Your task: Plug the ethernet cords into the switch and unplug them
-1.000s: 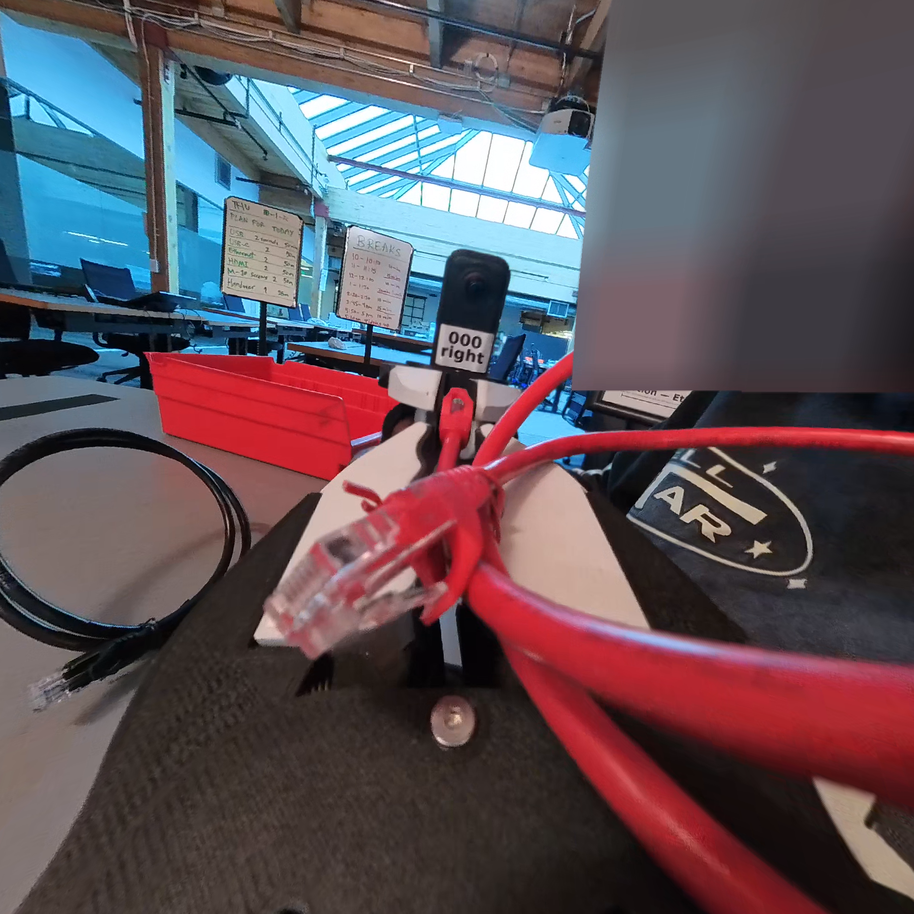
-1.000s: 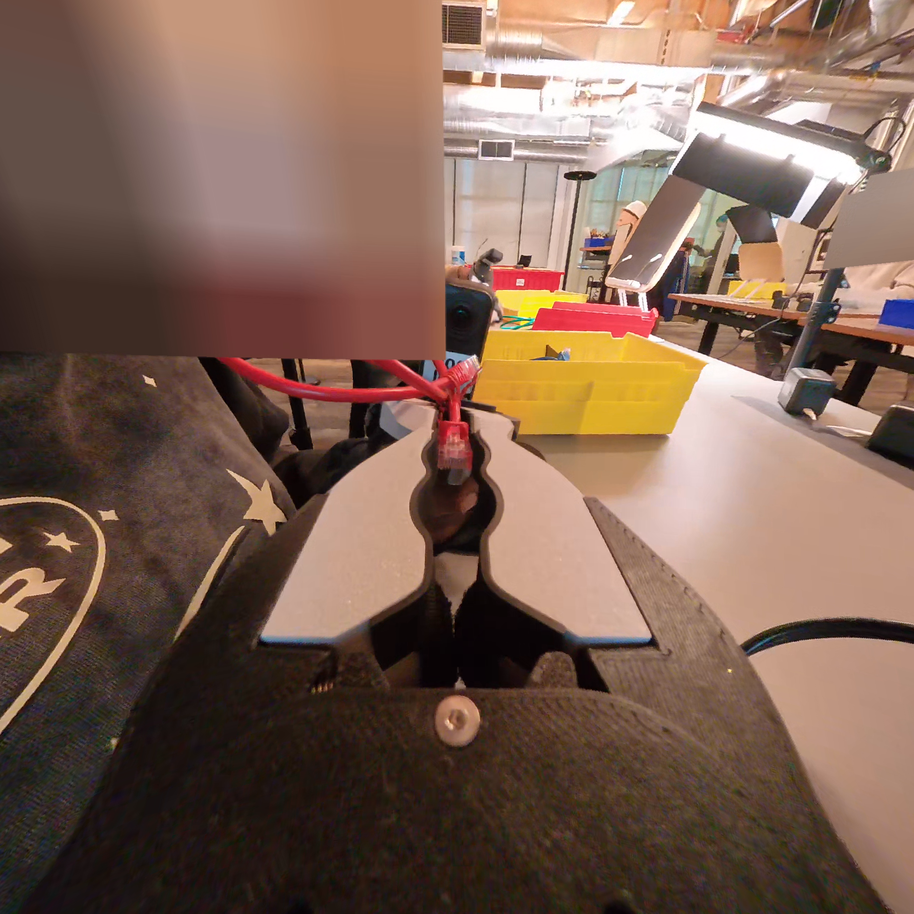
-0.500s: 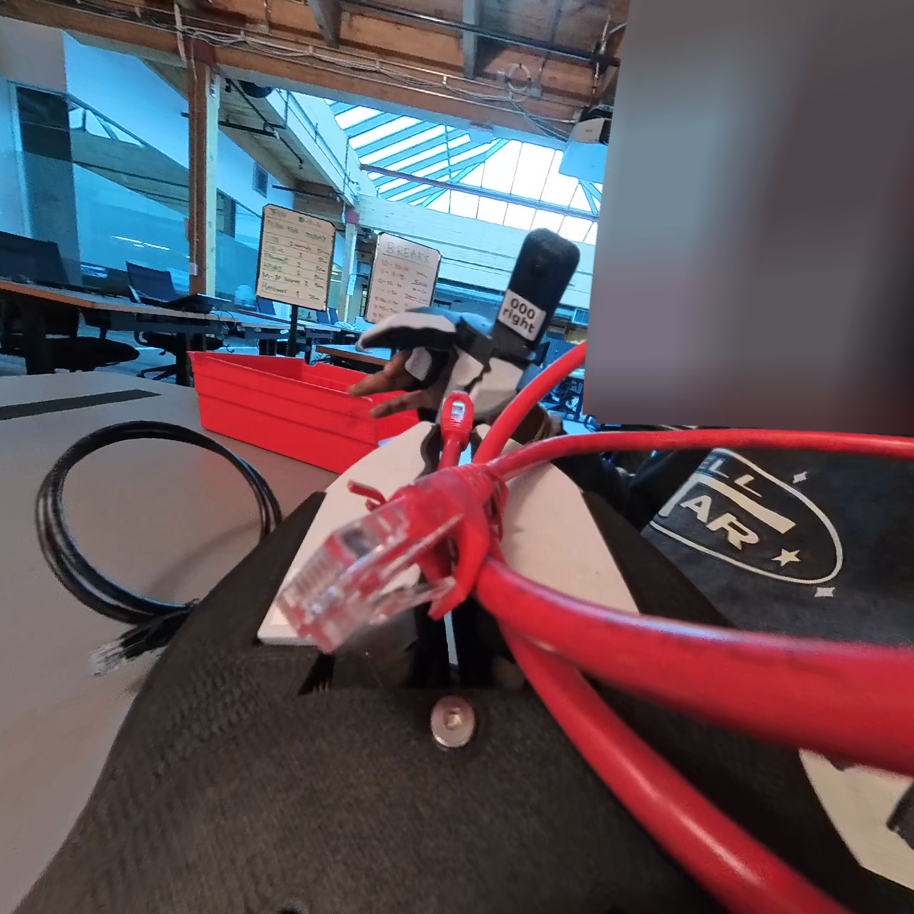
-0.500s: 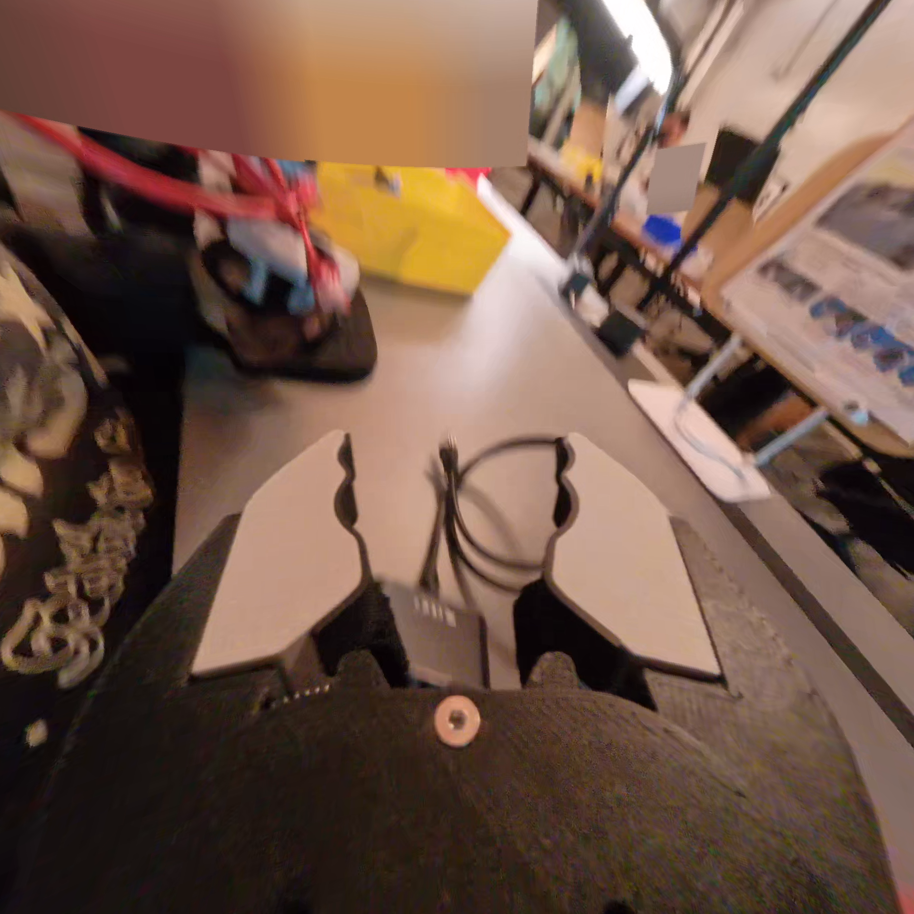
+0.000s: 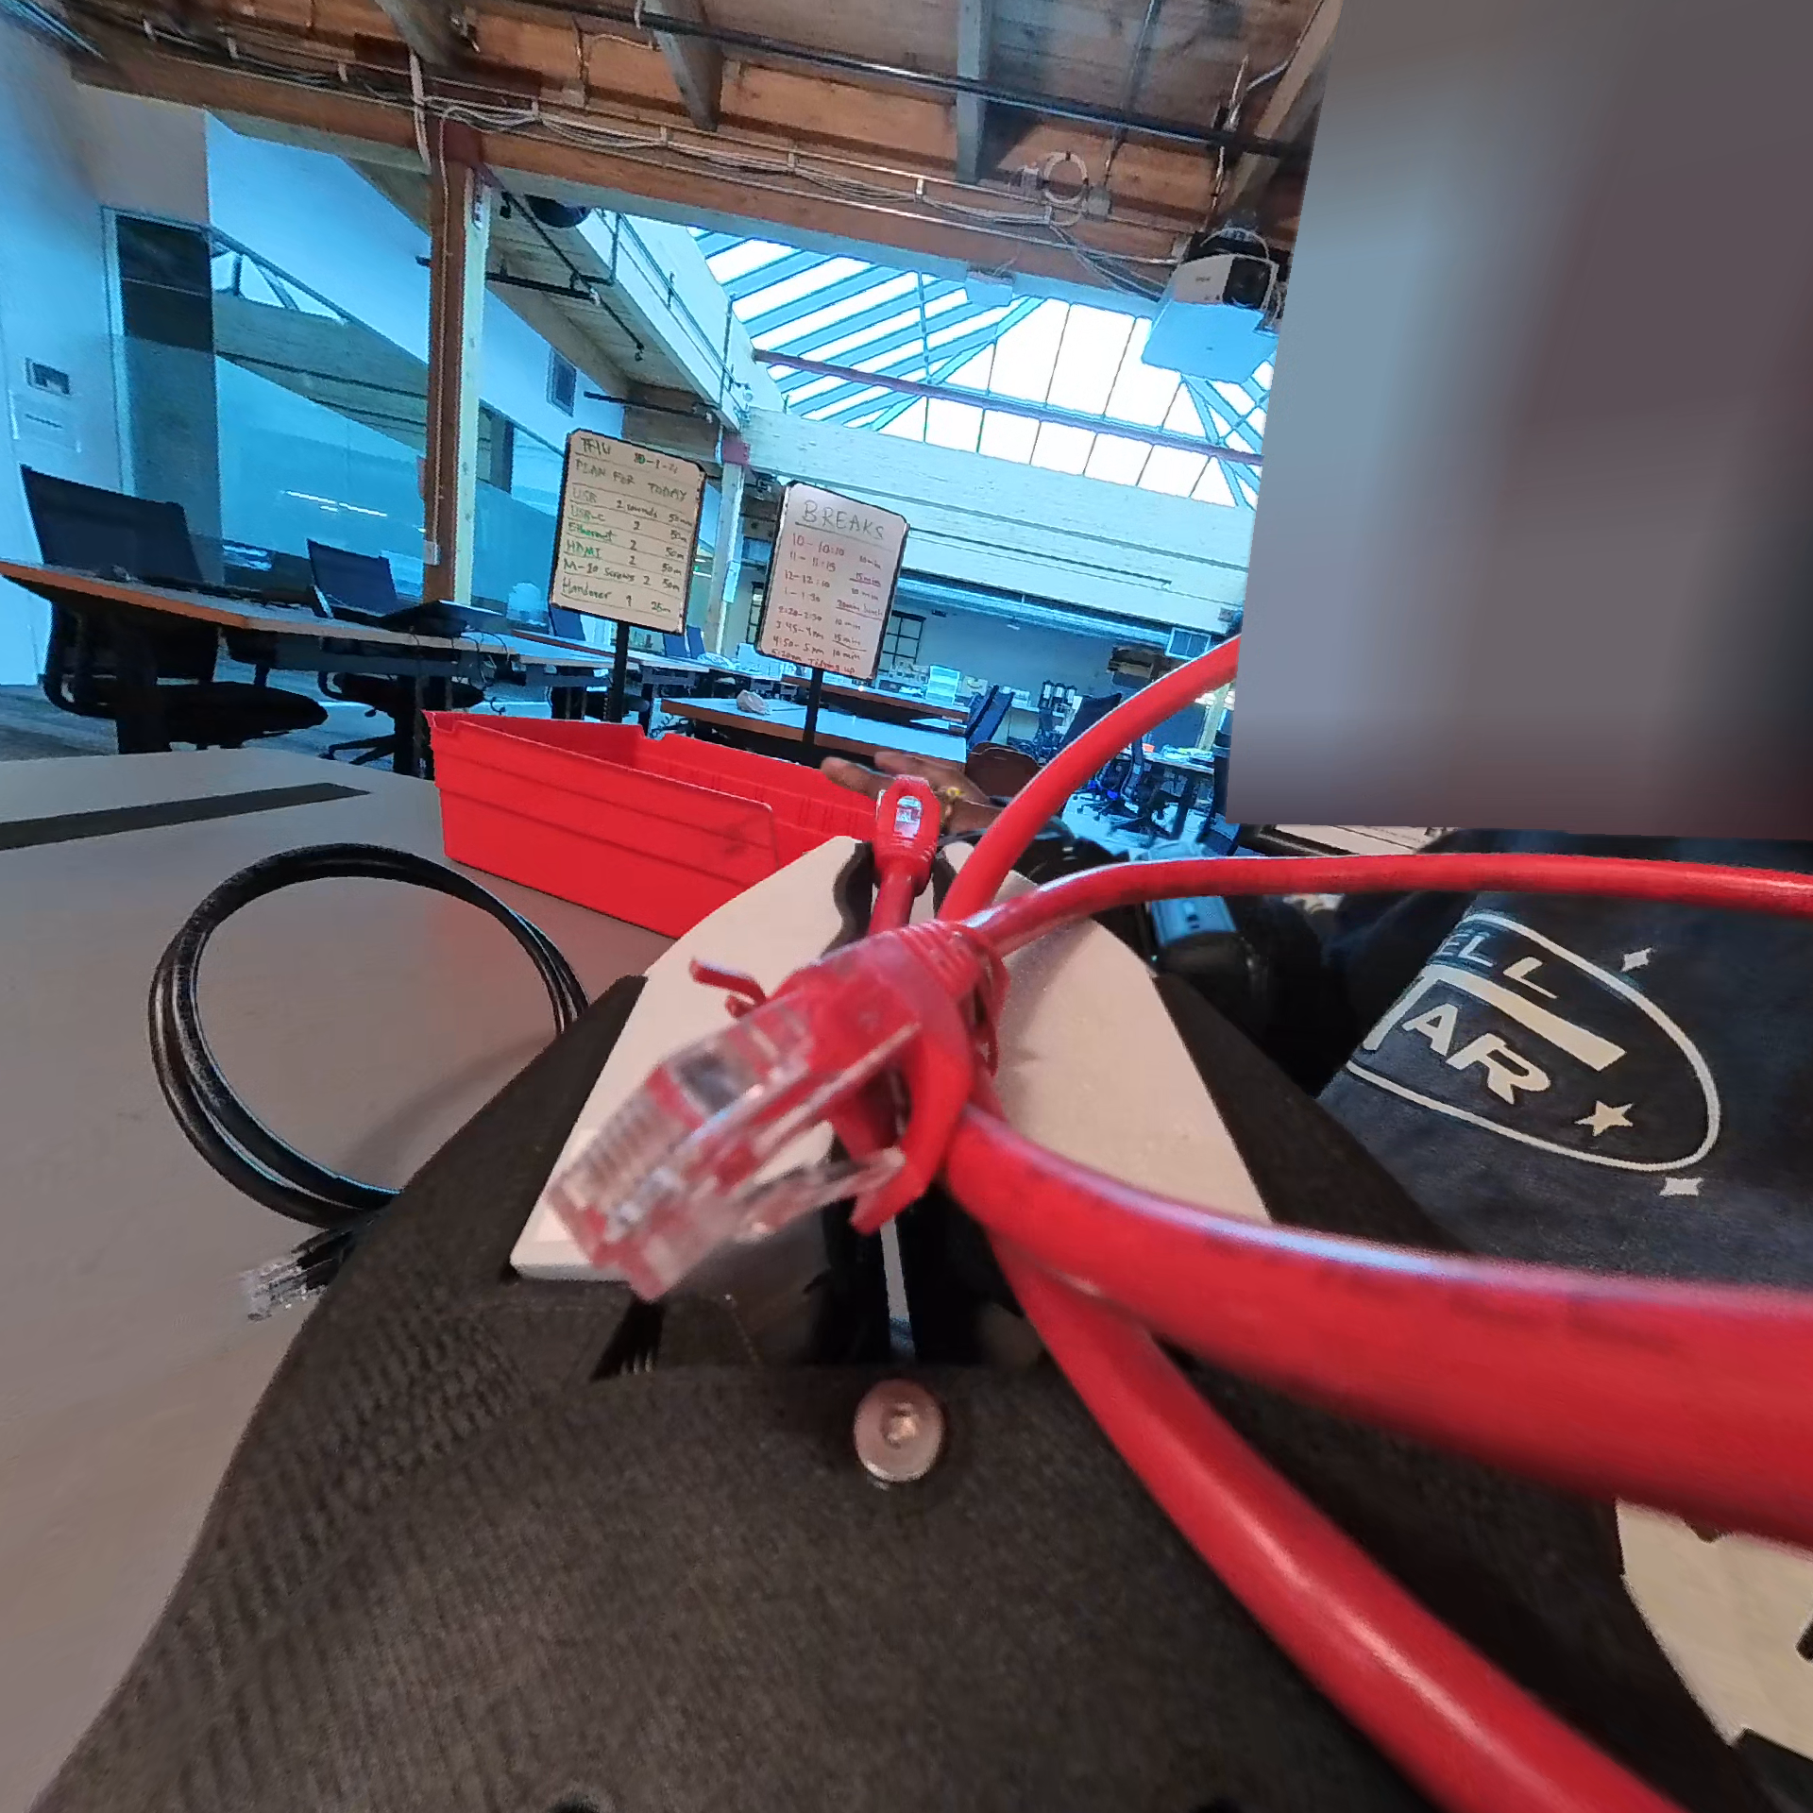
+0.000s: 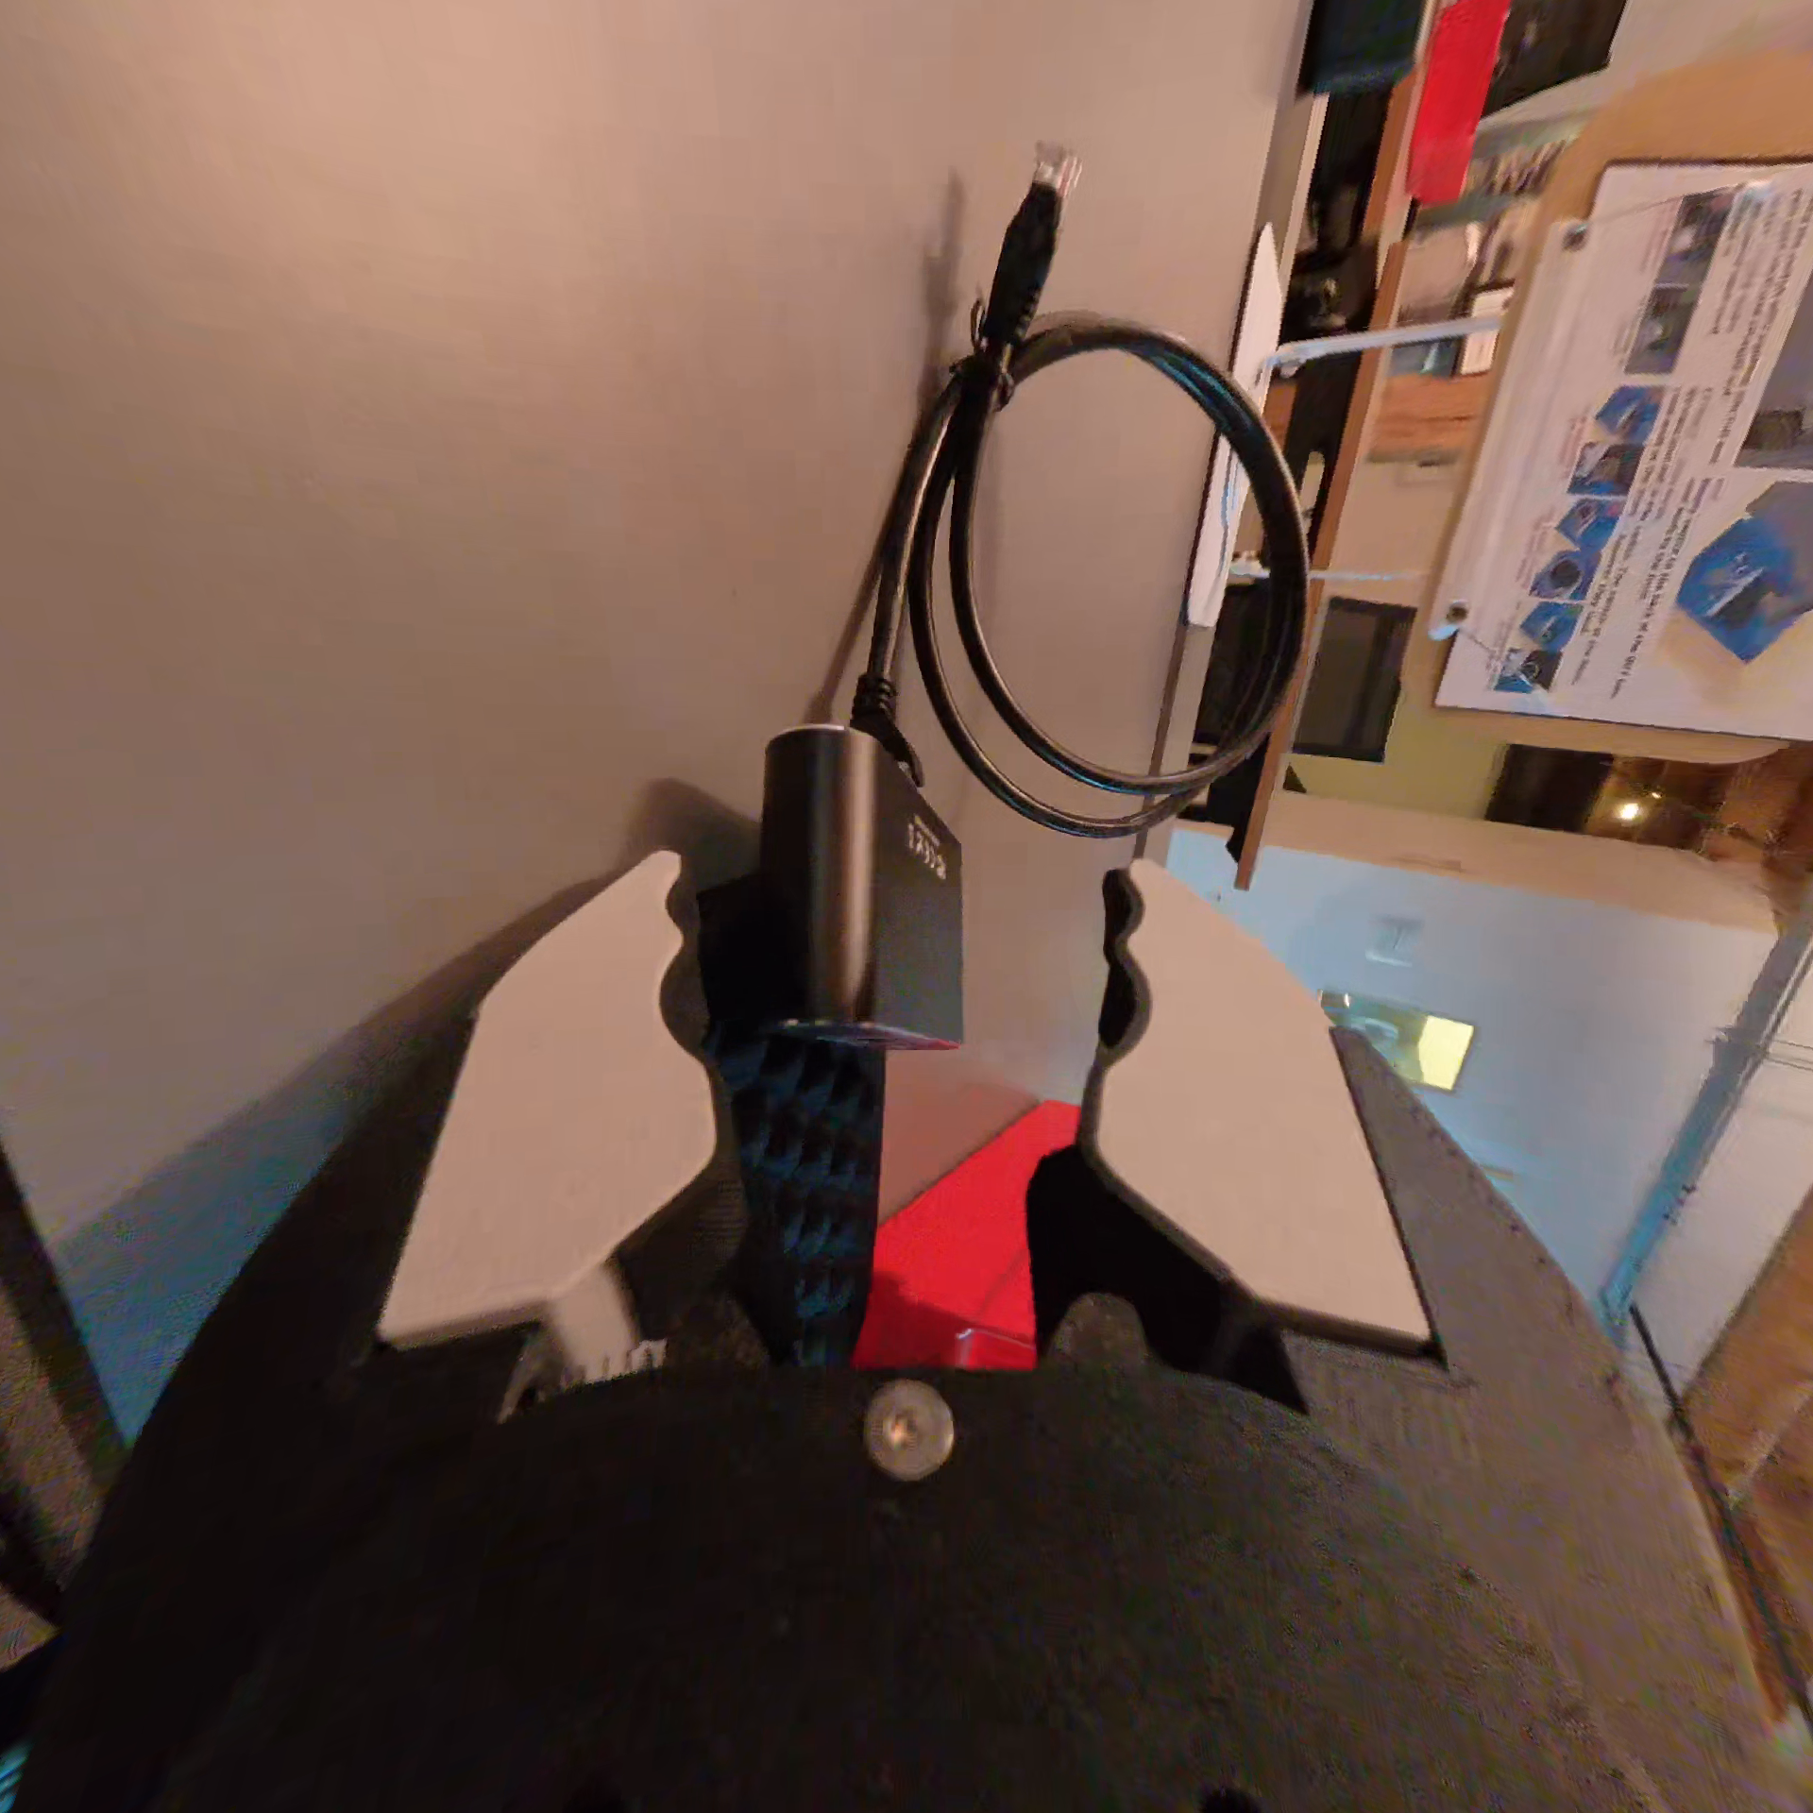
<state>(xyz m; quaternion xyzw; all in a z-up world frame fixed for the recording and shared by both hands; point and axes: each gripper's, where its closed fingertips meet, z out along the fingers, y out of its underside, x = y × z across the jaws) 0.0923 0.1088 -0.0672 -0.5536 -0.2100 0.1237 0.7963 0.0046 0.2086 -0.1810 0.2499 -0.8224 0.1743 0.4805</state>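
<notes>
My left gripper [image 5: 898,863] is shut on a red ethernet cord [image 5: 1373,1344], with one red plug [image 5: 907,814] sticking up past the tips. The cord's other plug [image 5: 746,1109], clear-tipped, rests on top of the fingers. My right gripper [image 6: 893,883] is open around a small black switch [image 6: 863,883], which sits close to the left finger [image 6: 579,1079]. A coiled black ethernet cord [image 6: 1109,569] lies beyond the switch. One of its ends meets the switch's far side and its free plug [image 6: 1050,167] lies on the table. The coil also shows in the left wrist view [image 5: 363,1030].
A red bin [image 5: 628,824] stands on the grey table [image 5: 98,1079] behind the black coil. A person in a dark shirt [image 5: 1570,1079] is close on the right. The right wrist view is rolled sideways. A board with posters [image 6: 1619,441] stands past the table edge. There is about 20 centimetres between the tips of the two grippers.
My right gripper let go of the red plug, opened and swung away to the switch and black cord. My left gripper stayed shut on the red cord.
</notes>
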